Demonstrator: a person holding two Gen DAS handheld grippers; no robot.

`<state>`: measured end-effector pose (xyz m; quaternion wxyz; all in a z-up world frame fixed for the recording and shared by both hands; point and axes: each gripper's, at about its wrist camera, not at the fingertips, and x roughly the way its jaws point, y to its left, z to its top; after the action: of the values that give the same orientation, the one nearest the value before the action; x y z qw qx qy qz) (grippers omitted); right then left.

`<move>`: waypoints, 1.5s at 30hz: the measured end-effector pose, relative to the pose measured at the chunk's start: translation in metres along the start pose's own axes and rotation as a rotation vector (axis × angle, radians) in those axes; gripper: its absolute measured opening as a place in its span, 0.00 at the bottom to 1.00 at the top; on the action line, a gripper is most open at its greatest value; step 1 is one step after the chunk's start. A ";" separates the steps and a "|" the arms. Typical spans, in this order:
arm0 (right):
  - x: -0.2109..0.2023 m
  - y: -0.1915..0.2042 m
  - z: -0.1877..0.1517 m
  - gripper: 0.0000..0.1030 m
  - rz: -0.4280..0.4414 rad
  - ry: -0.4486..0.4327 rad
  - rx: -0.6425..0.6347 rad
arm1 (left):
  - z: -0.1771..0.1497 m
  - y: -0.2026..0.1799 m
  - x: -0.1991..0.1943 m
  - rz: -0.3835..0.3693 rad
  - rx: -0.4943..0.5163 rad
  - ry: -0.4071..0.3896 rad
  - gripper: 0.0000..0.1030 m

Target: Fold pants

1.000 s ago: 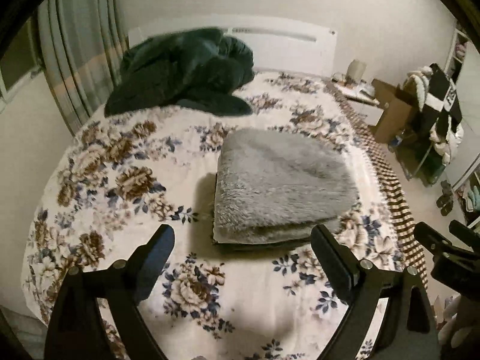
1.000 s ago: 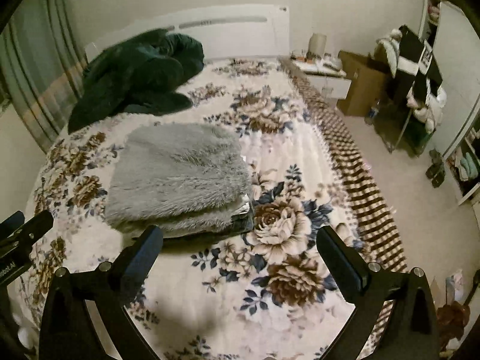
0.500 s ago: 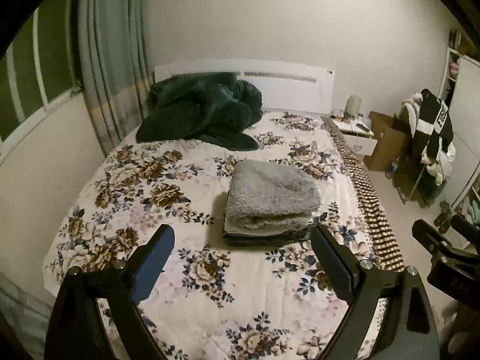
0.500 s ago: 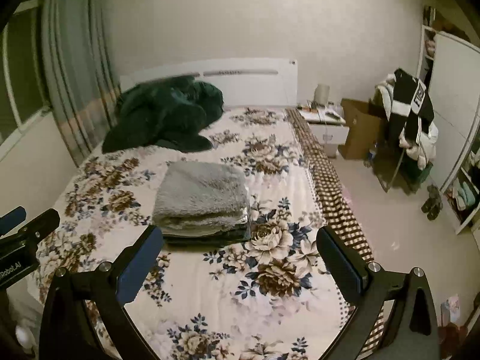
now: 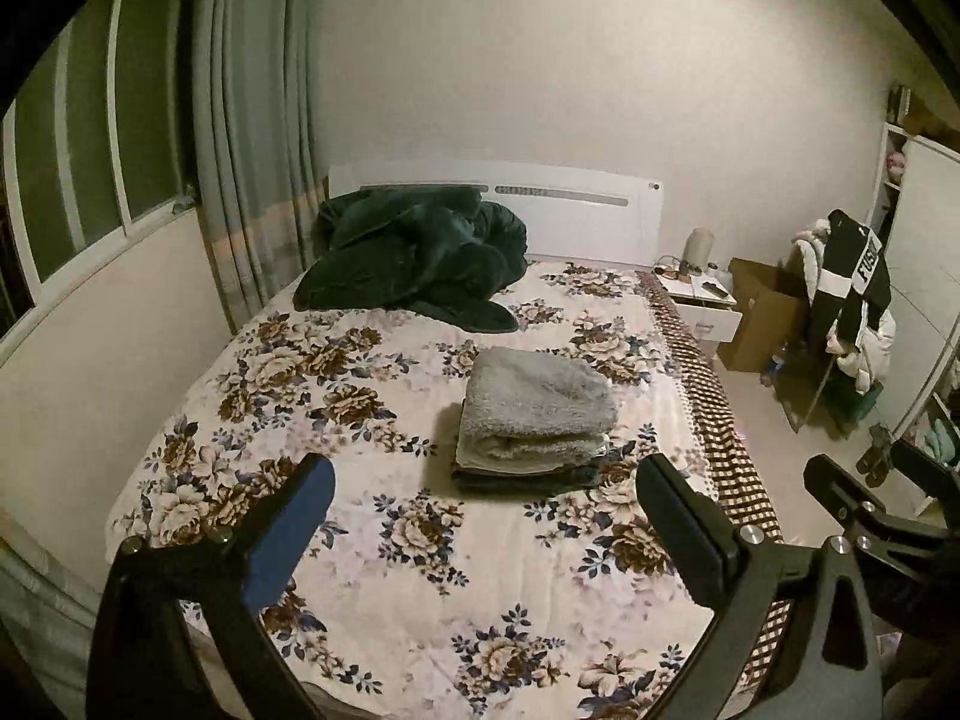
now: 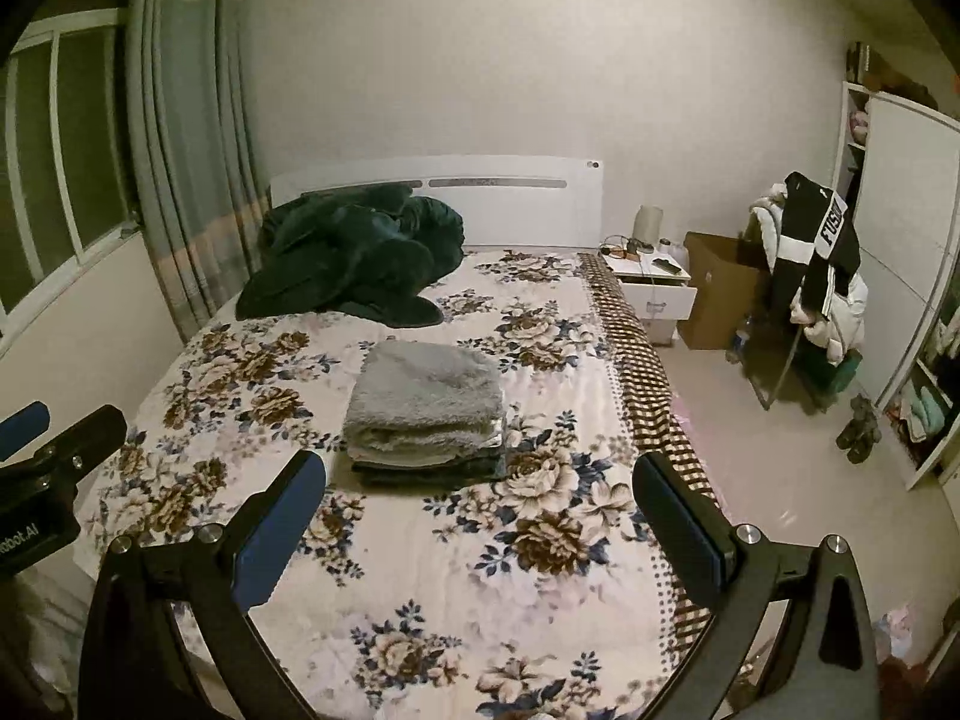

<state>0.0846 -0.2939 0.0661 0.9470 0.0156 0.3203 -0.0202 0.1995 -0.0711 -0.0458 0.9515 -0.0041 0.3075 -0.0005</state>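
Observation:
Fluffy grey folded pants (image 5: pixel 534 405) lie on top of a small stack of darker folded clothes (image 5: pixel 528 480) in the middle of the floral bed (image 5: pixel 336 414). The stack also shows in the right wrist view (image 6: pixel 426 402). My left gripper (image 5: pixel 486 486) is open and empty, held back above the foot of the bed, well short of the stack. My right gripper (image 6: pixel 480 480) is open and empty, likewise back from the stack. The right gripper's body shows at the right edge of the left wrist view (image 5: pixel 870 516).
A dark green blanket (image 5: pixel 414 258) is heaped by the white headboard (image 5: pixel 570 210). Curtains (image 5: pixel 252 138) and a window are on the left. A nightstand (image 6: pixel 654 288), cardboard box (image 6: pixel 720 294), clothes rack (image 6: pixel 816 276) and wardrobe stand right of the bed.
Both grippers have pulled back and up from the stack, so the whole bed and room are in view. Both stay open and empty. The stack has not moved.

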 end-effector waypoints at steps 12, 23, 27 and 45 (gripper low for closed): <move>-0.018 0.017 -0.002 1.00 -0.008 -0.006 -0.004 | -0.013 0.006 -0.008 -0.001 0.021 0.016 1.00; -0.022 0.032 -0.003 1.00 0.004 -0.005 -0.004 | -0.011 0.007 -0.013 0.009 0.034 0.007 1.00; -0.022 0.033 -0.003 1.00 0.004 -0.005 -0.001 | -0.012 0.008 -0.017 0.018 0.033 -0.001 1.00; -0.023 0.037 -0.005 1.00 0.006 -0.005 0.010 | -0.009 0.009 -0.022 0.010 0.035 0.002 1.00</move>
<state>0.0651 -0.2557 0.0768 0.9477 0.0211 0.3179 -0.0189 0.1765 -0.0619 -0.0403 0.9512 0.0141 0.3083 -0.0012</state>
